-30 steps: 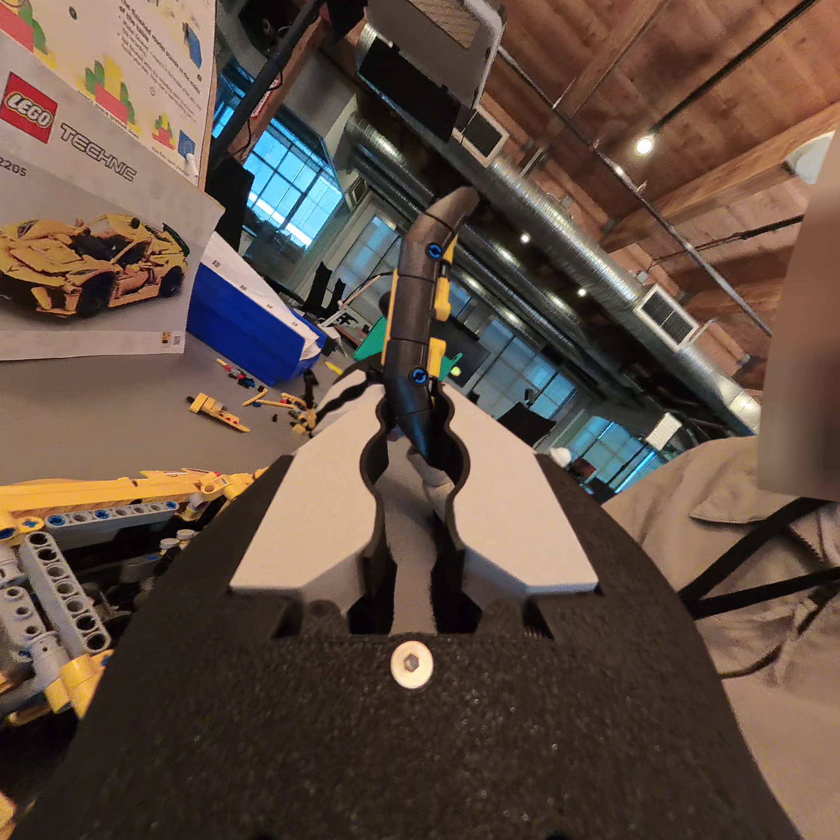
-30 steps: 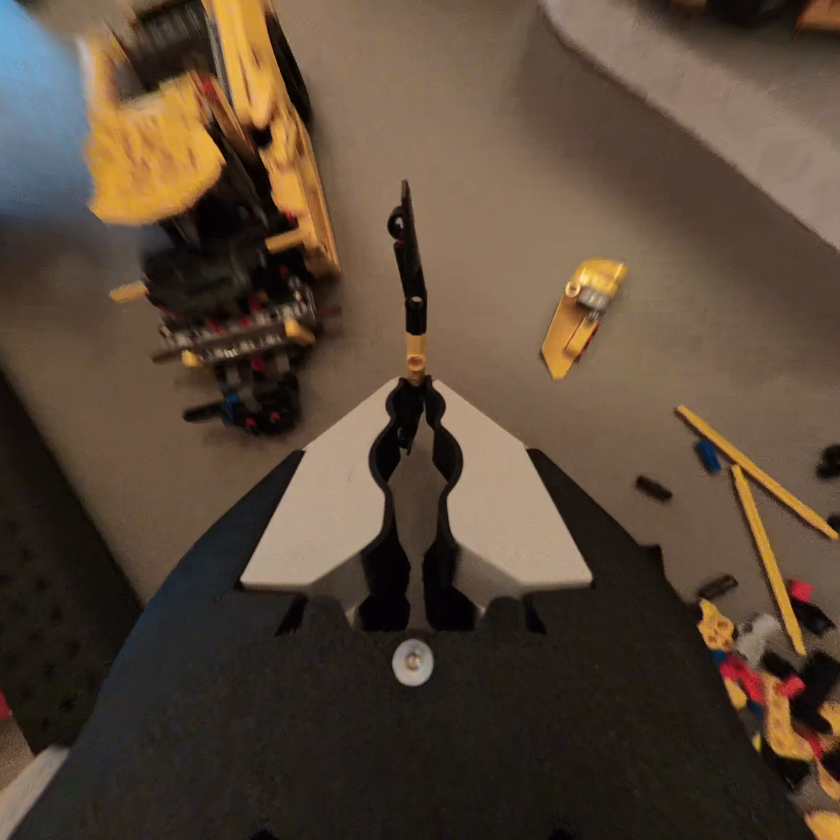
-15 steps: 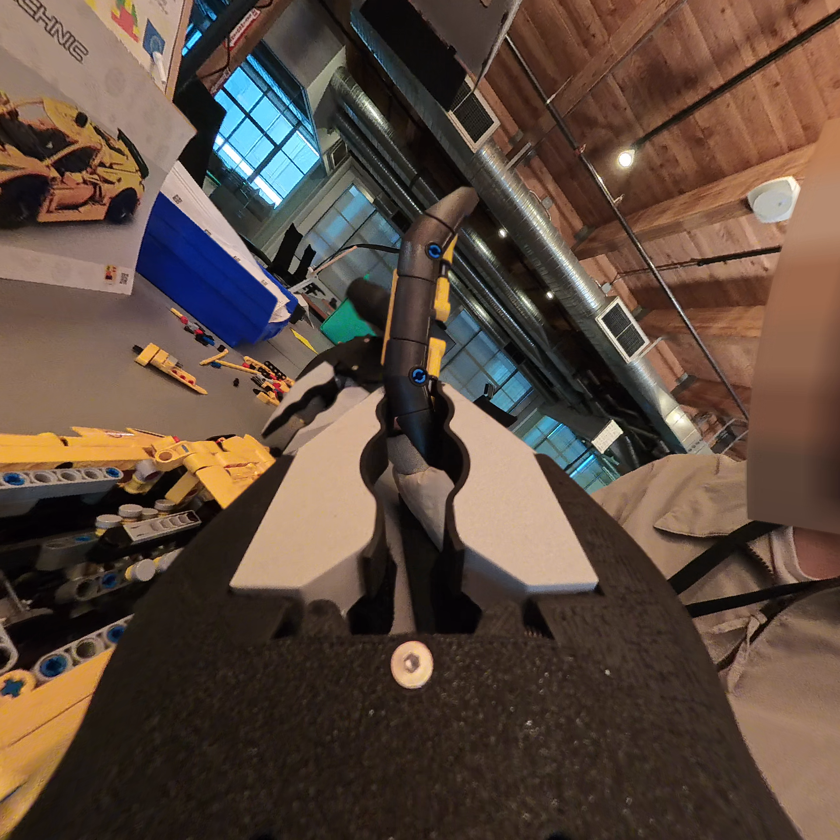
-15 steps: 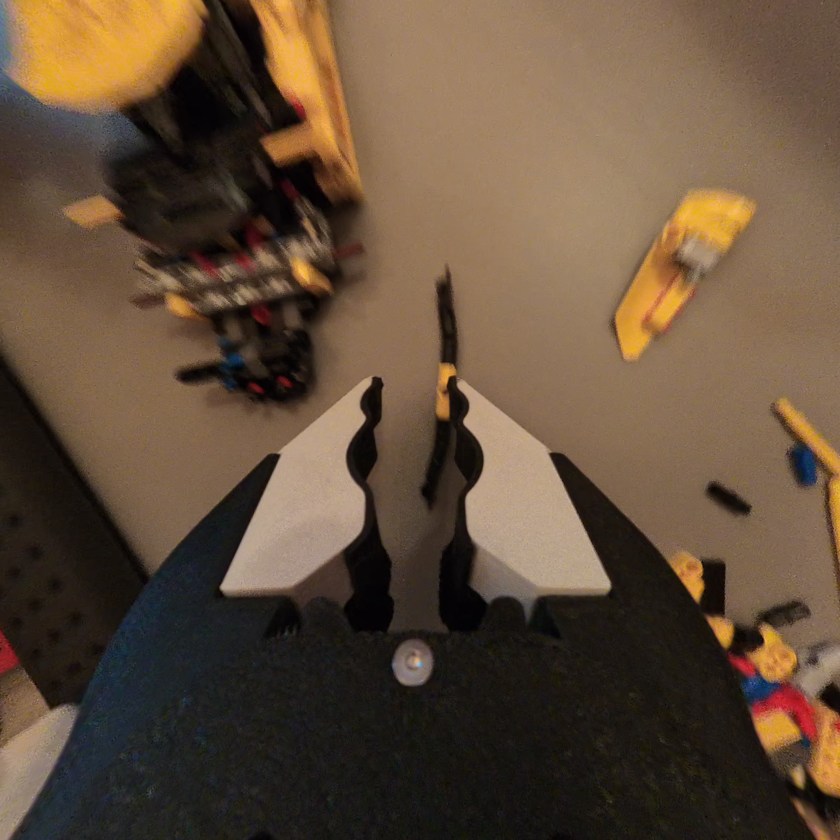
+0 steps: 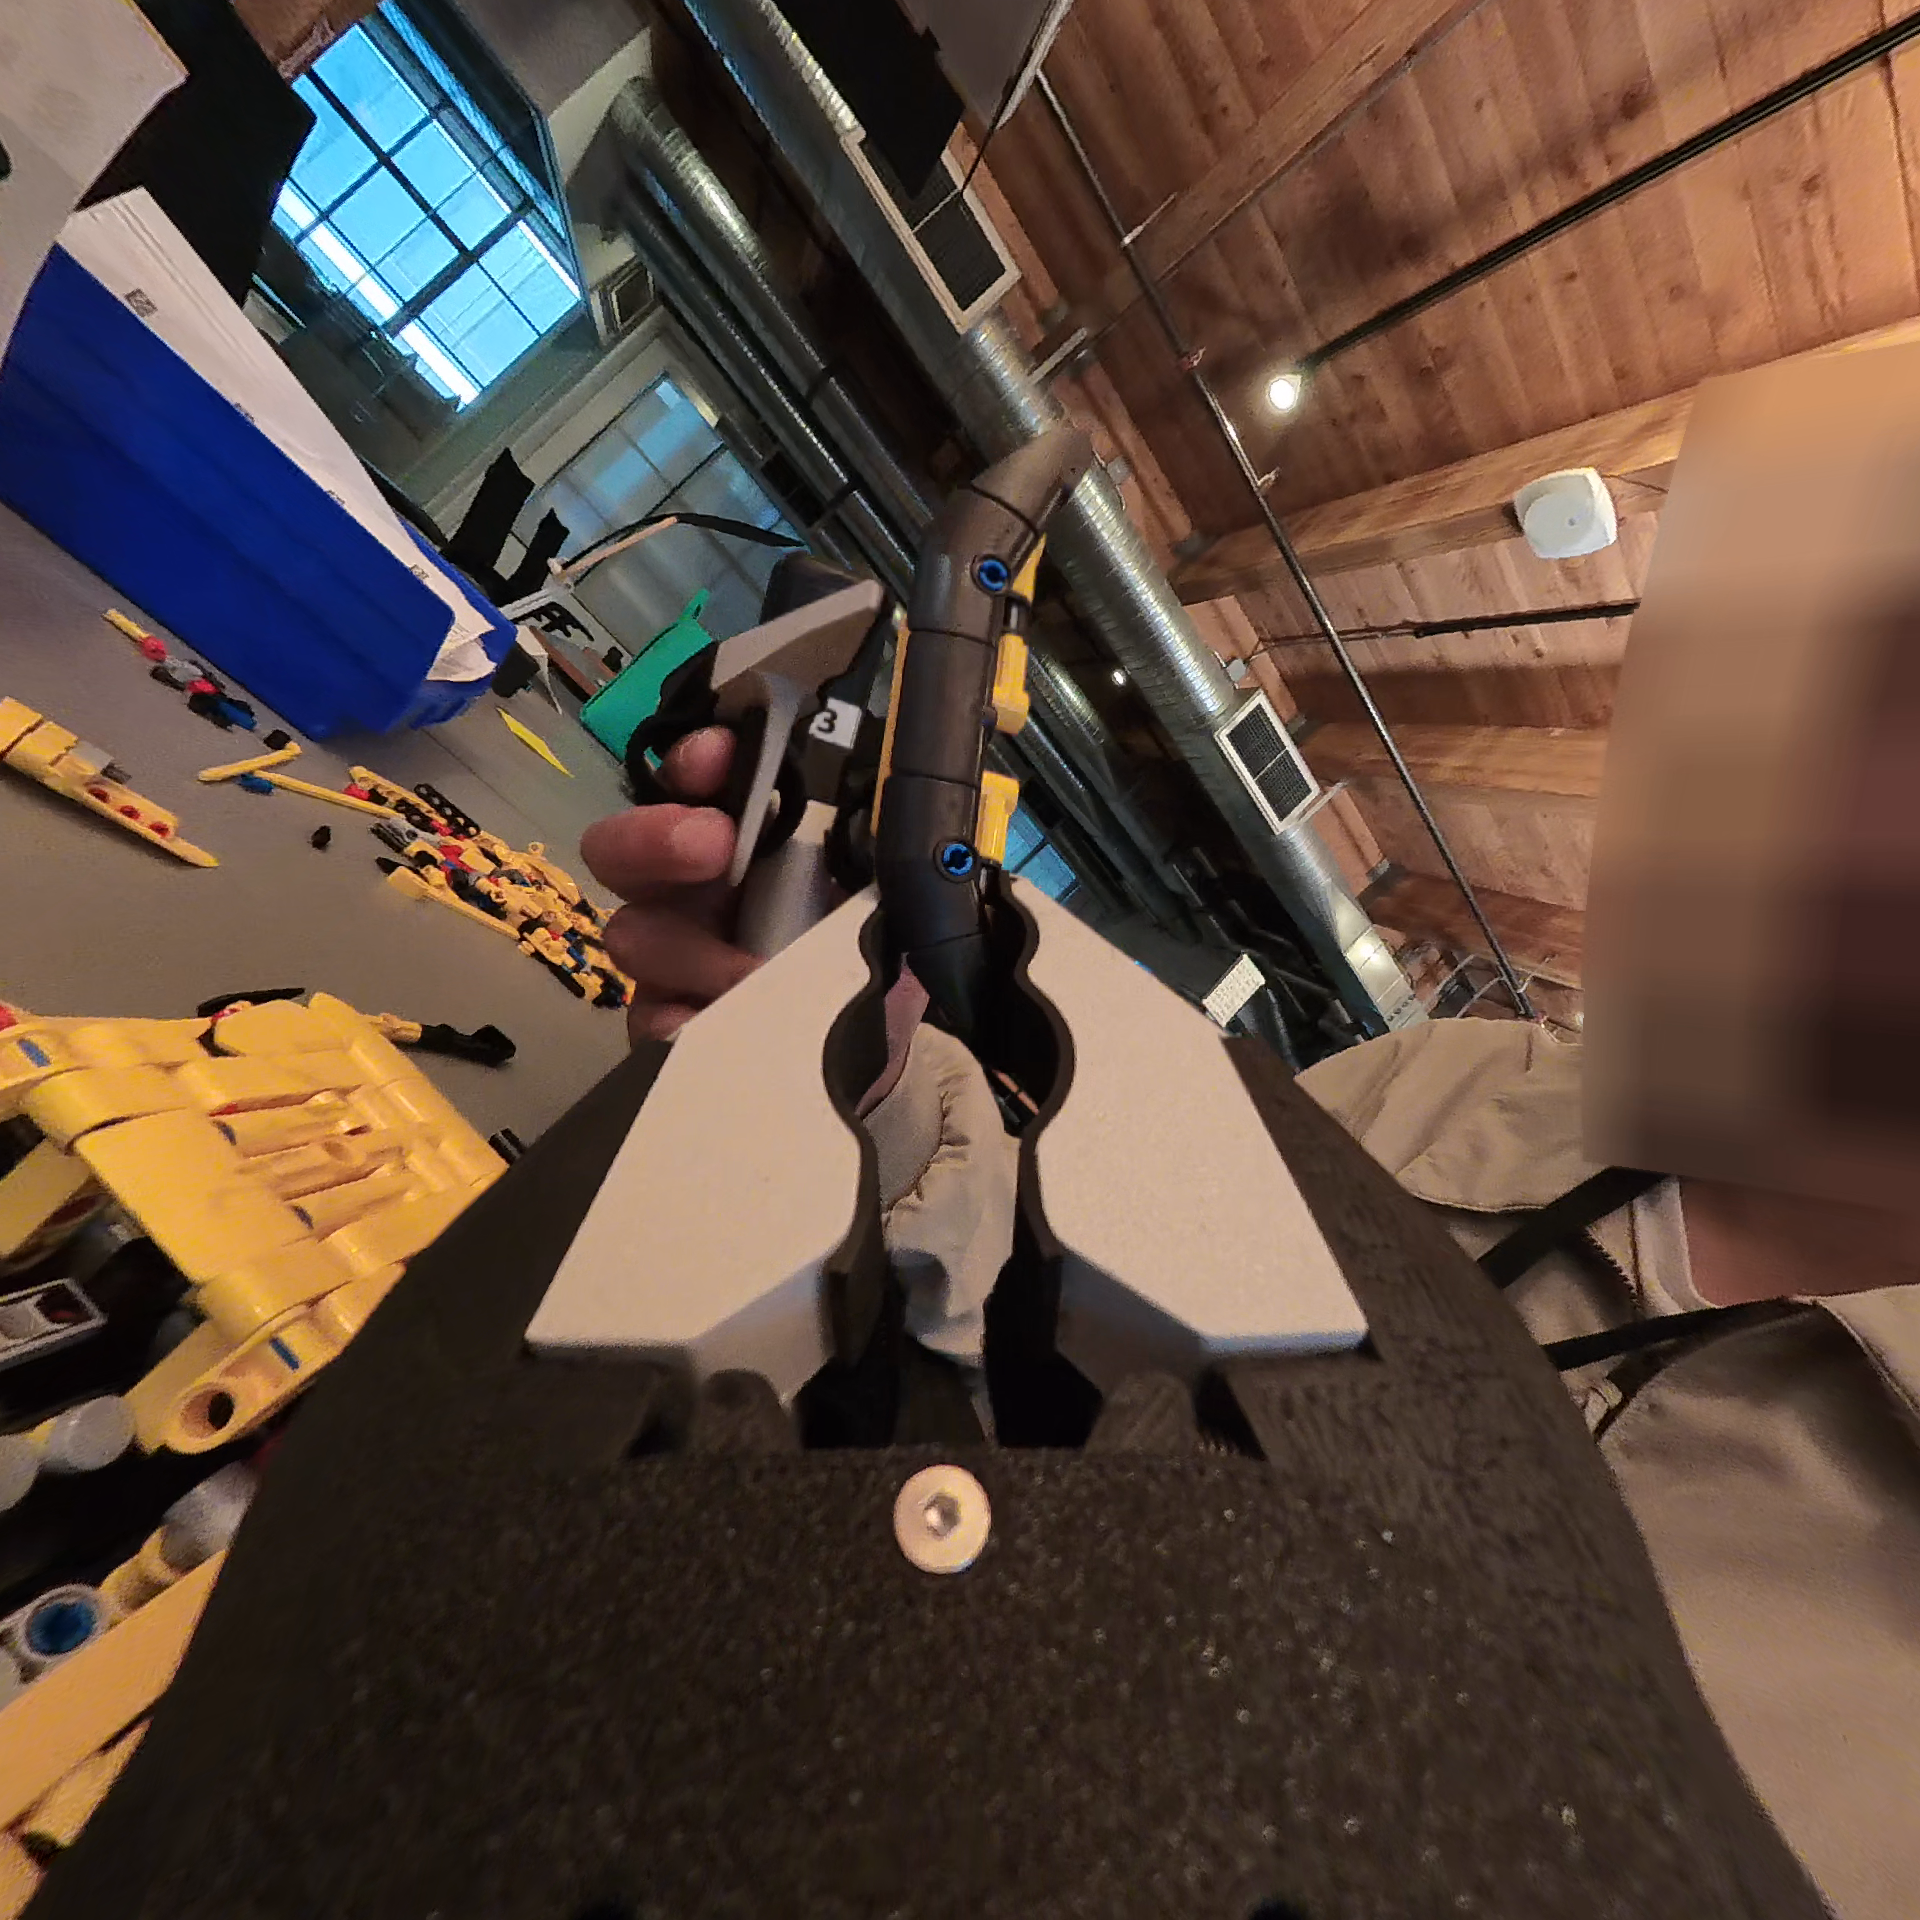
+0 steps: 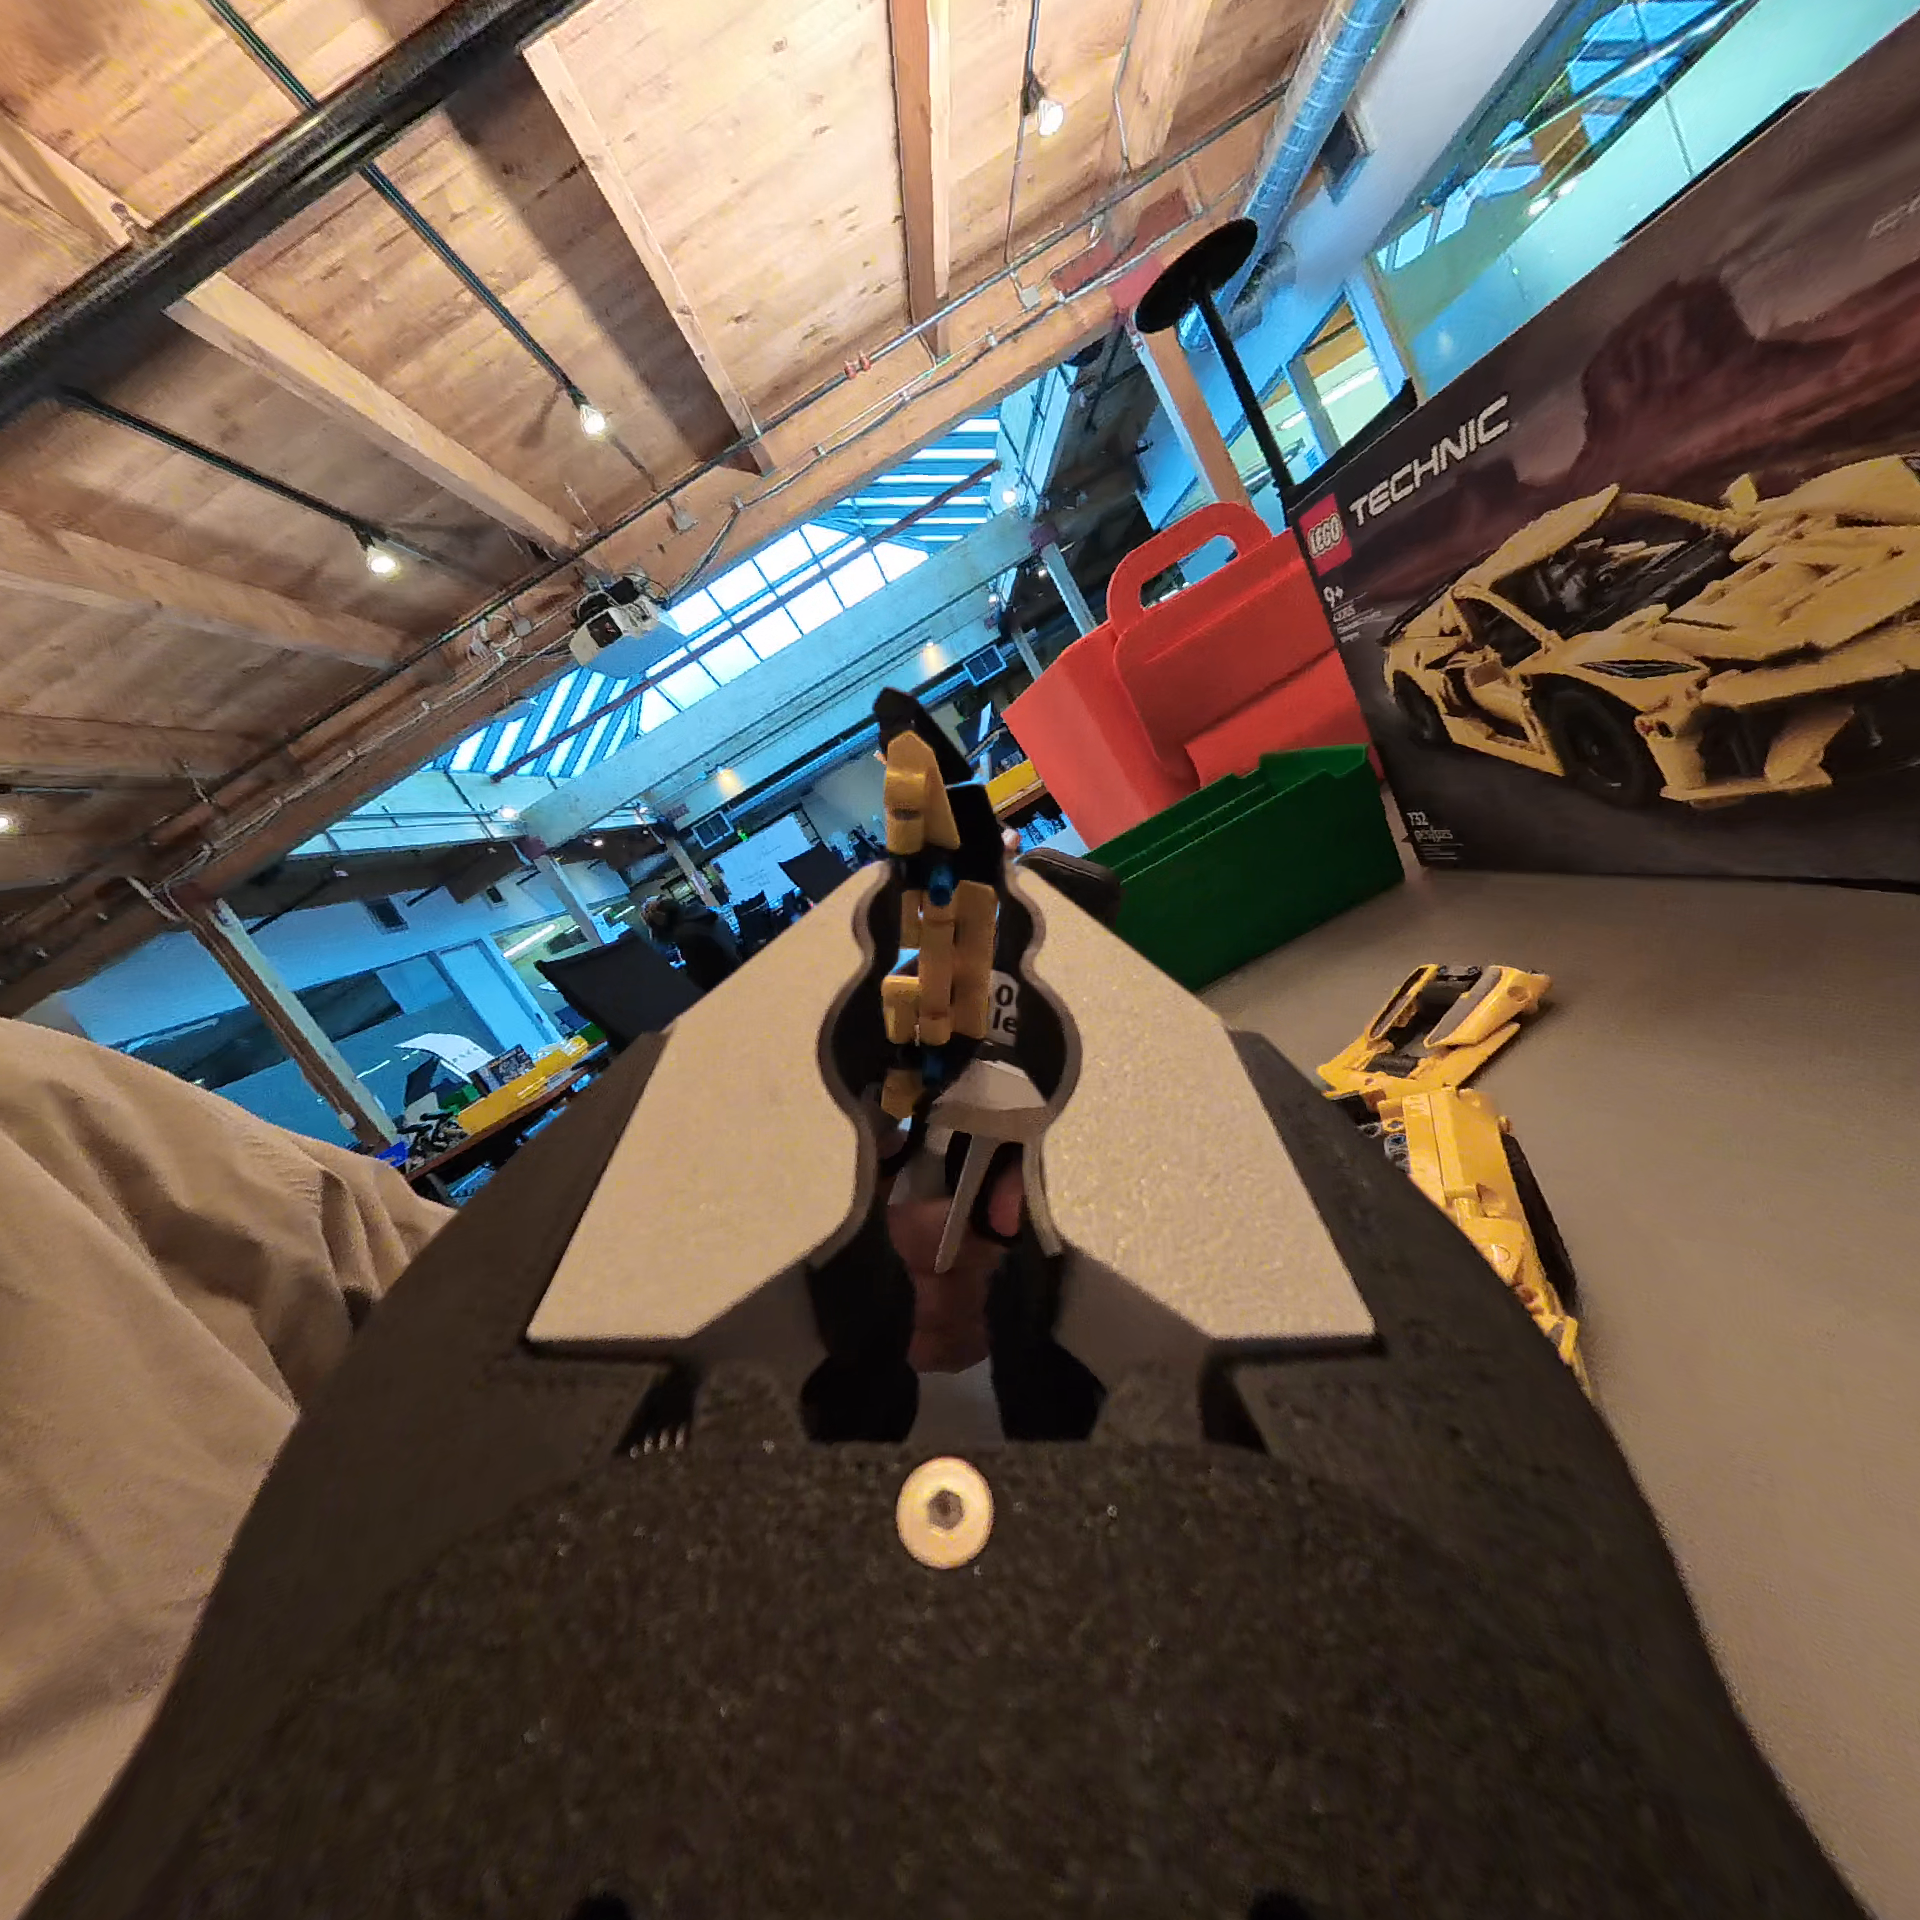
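My left gripper [image 5: 951, 914] is shut on the lower end of a curved black and yellow brick assembly [image 5: 940, 727] and holds it up in the air, pointing at the ceiling. The same assembly shows in the right wrist view [image 6: 930, 935], standing between the fingertips of my right gripper [image 6: 945, 904], whose pads lie against both its sides. The right gripper's body and the hand on it [image 5: 769, 727] show just left of and behind the assembly in the left wrist view. The left gripper's body [image 6: 982, 1117] shows low between the right jaws.
A partly built yellow car model [image 5: 260, 1143] [image 6: 1455, 1122] lies on the grey table [image 5: 156, 935]. A pile of loose parts [image 5: 499, 883] and a blue bin [image 5: 208, 540] lie beyond. A green bin [image 6: 1247, 862], a red case [image 6: 1205, 665] and the set's box [image 6: 1662, 623] stand behind. A person in a beige shirt [image 5: 1558, 1195] is close. About 5 cm separates my left fingertips from my right. The partly built yellow car model [image 6: 1455, 1122] is about 20 cm from both grippers' fingertips.
My right gripper opened and left a thin black and yellow rod on the table, then swung up and closed on the assembly. My left gripper tilted further up, still holding it.
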The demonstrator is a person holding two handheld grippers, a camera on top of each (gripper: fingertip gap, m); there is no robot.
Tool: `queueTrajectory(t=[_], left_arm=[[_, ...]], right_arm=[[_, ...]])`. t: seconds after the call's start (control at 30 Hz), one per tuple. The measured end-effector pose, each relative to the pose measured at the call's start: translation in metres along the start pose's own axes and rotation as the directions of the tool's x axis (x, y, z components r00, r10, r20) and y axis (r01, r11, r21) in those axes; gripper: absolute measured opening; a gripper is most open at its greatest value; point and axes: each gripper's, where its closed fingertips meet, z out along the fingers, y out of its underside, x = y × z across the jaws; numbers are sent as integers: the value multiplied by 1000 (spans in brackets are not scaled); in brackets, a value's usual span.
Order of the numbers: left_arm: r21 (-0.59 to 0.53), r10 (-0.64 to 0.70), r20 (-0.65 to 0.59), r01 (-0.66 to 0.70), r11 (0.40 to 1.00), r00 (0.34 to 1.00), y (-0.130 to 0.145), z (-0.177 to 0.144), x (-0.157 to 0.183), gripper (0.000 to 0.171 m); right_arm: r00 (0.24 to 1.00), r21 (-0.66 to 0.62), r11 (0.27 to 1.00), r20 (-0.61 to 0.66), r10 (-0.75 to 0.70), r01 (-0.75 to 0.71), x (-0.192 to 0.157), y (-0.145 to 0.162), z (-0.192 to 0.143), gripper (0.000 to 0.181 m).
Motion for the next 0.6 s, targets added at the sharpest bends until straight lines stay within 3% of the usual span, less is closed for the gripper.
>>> queueTrajectory(t=[0.13, 0.5, 0.6], left_arm=[[-15, -2, 6, 2, 1000, 1000, 2, 2, -2, 16], [-33, 5, 19, -4, 999, 1000, 5, 2, -2, 15], [-61, 117, 148, -109, 992, 982, 2, -3, -17, 21]], right_arm=[[999, -5, 999, -2, -40, 40, -2, 0, -1, 5], [999, -54, 997, -4, -50, 50, -3, 8, 1, 3], [993, -111, 988, -39, -113, 108, 2, 11, -2, 3]])
